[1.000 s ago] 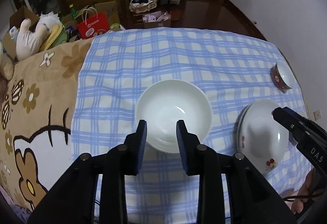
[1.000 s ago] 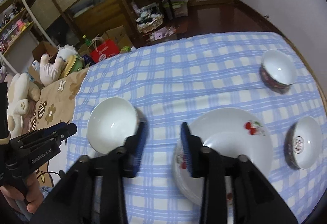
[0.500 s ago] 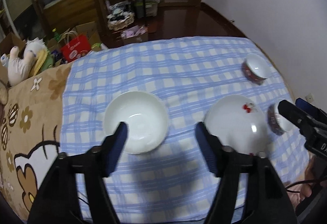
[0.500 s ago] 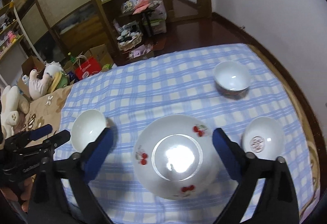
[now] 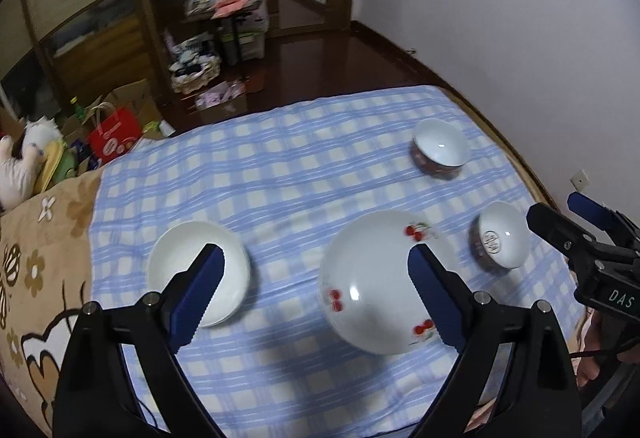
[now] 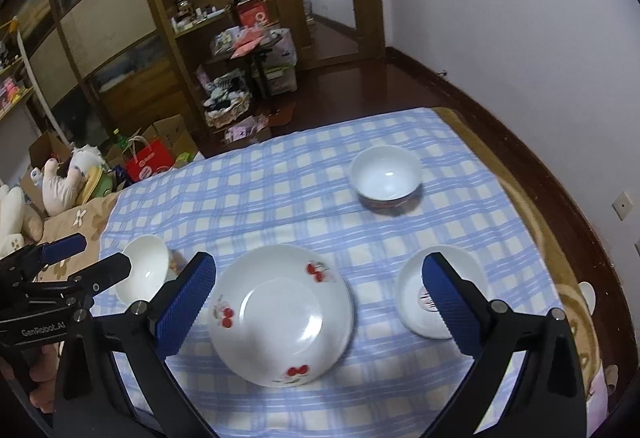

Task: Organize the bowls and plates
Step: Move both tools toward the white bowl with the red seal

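Note:
A white plate with red cherries (image 5: pixel 372 282) (image 6: pixel 280 314) lies near the front of a table with a blue checked cloth (image 5: pixel 280 166) (image 6: pixel 288 198). A plain white bowl (image 5: pixel 192 270) (image 6: pixel 142 270) sits left of it. A small bowl with a round mark inside (image 5: pixel 500 238) (image 6: pixel 416 302) sits right of it. Another red-sided bowl (image 5: pixel 440 148) (image 6: pixel 386 174) stands at the back right. My left gripper (image 5: pixel 312 286) is open and empty, high above the plate and white bowl. My right gripper (image 6: pixel 320 302) is open and empty above the plate.
A brown flowered blanket (image 5: pixel 36 258) covers the table's left side. Beyond the far edge are a red bag (image 5: pixel 114 136), boxes, plush toys (image 6: pixel 64 178) and shelves (image 6: pixel 180 38). A white wall (image 6: pixel 520 58) runs close along the right.
Both grippers have opened wide and risen back from the table. The left one has left the white bowl's rim. More of the table and all the dishes have come into view.

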`<state>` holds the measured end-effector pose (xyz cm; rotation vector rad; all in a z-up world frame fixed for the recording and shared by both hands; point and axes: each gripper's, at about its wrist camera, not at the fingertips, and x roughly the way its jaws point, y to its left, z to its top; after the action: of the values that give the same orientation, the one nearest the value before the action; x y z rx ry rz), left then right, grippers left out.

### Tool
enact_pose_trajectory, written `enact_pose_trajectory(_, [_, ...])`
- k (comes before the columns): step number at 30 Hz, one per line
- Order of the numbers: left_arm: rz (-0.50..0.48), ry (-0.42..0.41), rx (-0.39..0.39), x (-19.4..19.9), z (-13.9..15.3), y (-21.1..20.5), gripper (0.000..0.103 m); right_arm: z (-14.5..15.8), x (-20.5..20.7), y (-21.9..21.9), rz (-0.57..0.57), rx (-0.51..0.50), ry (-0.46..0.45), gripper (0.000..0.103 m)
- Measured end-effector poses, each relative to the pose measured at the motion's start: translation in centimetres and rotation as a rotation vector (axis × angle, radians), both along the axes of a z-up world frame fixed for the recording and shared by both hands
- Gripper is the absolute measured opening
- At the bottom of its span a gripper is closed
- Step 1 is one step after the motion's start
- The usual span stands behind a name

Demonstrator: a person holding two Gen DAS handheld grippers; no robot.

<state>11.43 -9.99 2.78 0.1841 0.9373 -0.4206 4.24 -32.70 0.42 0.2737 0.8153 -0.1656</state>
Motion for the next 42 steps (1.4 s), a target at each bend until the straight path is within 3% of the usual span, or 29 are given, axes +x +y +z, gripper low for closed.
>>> enact_pose_trajectory(20, [-0.169, 0.029, -0.01, -0.4, -3.4, -11.0, 0.092, -2.7, -3.6, -9.1, -0.184, -0.013, 0.002, 0.103])
enact_pose_trajectory(32, [-0.22, 0.047, -0.015, 0.2, -6.1, -15.2, 0.092, -7.2, -4.1, -12.5, -0.242, 0.12, 0.054, 0.103])
enact_pose_trajectory(42, [-0.278, 0.086, 0.01, 0.3, -8.9, -18.8, 0.092, -10.7, -4.3, -14.1, -0.288, 0.167, 0.107, 0.103])
